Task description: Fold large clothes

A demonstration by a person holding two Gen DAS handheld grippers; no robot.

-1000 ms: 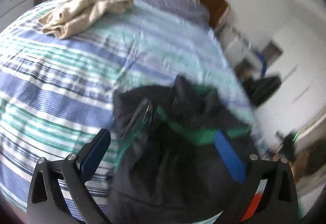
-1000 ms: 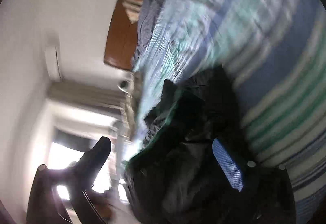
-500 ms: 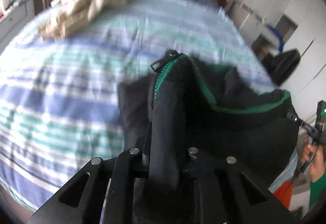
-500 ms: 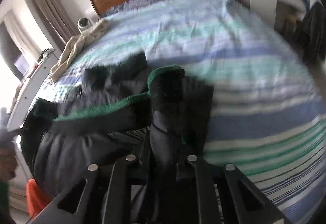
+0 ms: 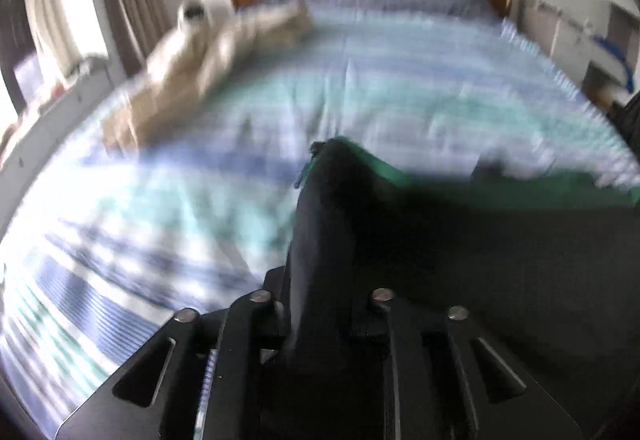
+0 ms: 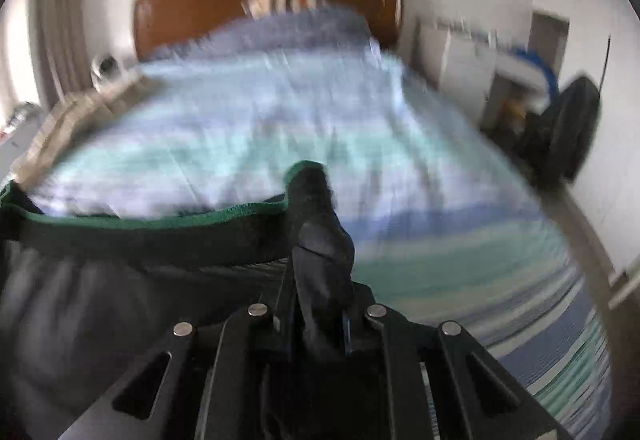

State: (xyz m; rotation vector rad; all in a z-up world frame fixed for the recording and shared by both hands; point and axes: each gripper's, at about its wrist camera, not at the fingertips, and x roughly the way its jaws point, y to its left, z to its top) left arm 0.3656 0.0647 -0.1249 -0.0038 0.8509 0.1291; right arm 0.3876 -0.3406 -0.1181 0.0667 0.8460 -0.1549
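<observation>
**Dark garment gripped at both ends of the green-edged hem, above the striped bed**

The left gripper (image 5: 320, 320) is seen with a bunched fold of the dark garment (image 5: 500, 260) pinched between its jaws; the jaws are opening slightly, with the cloth remaining between them. The right gripper (image 6: 320, 320) is pressed together on a second bunch of the same garment (image 6: 100, 300).

In the left wrist view, the garment is spread from the centre toward 3 o'clock, its green trim (image 5: 520, 188) running along the upper edge. A zip (image 5: 308, 164) is visible at the raised fold. In the right wrist view, the garment hangs from the centre toward 9 o'clock.

The garment is held above the near end of the striped bedspread (image 5: 400, 80). A beige garment (image 5: 208, 60) lies at 11 o'clock in the left wrist view, well apart from the dark one. The wooden headboard (image 6: 192, 8) stands at 12 o'clock.

No brand, label or legible writing can be made out; both views are motion-blurred.
</observation>
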